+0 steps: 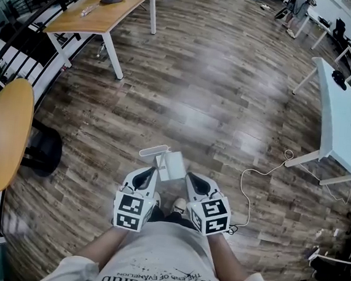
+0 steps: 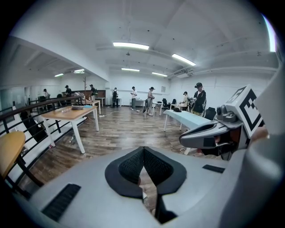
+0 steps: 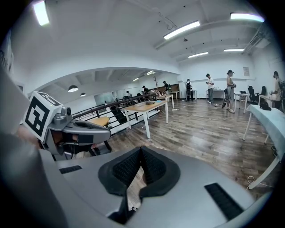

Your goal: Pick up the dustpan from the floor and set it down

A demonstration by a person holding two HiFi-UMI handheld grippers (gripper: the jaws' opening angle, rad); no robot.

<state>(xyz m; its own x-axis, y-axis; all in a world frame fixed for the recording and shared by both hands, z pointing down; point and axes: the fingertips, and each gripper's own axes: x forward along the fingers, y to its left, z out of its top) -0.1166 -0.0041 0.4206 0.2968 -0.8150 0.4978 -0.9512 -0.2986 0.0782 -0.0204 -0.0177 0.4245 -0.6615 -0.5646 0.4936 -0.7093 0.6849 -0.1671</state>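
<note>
A white dustpan (image 1: 170, 165) lies on the wooden floor just ahead of the person's feet, its handle (image 1: 154, 150) pointing left. My left gripper (image 1: 151, 171) and right gripper (image 1: 190, 176) hang side by side close to the body, above the near edge of the dustpan, one on each side. Both point forward and somewhat down. In the left gripper view my left gripper (image 2: 143, 155) has its black pads pressed together with nothing between them. My right gripper (image 3: 140, 154) looks the same in the right gripper view, shut and empty. Neither touches the dustpan.
A wooden table (image 1: 101, 9) stands at the far left, and a round wooden table (image 1: 3, 132) by a black railing at the left. To the right is a long white table (image 1: 338, 121), with a white cable (image 1: 252, 181) on the floor. Several people stand far off.
</note>
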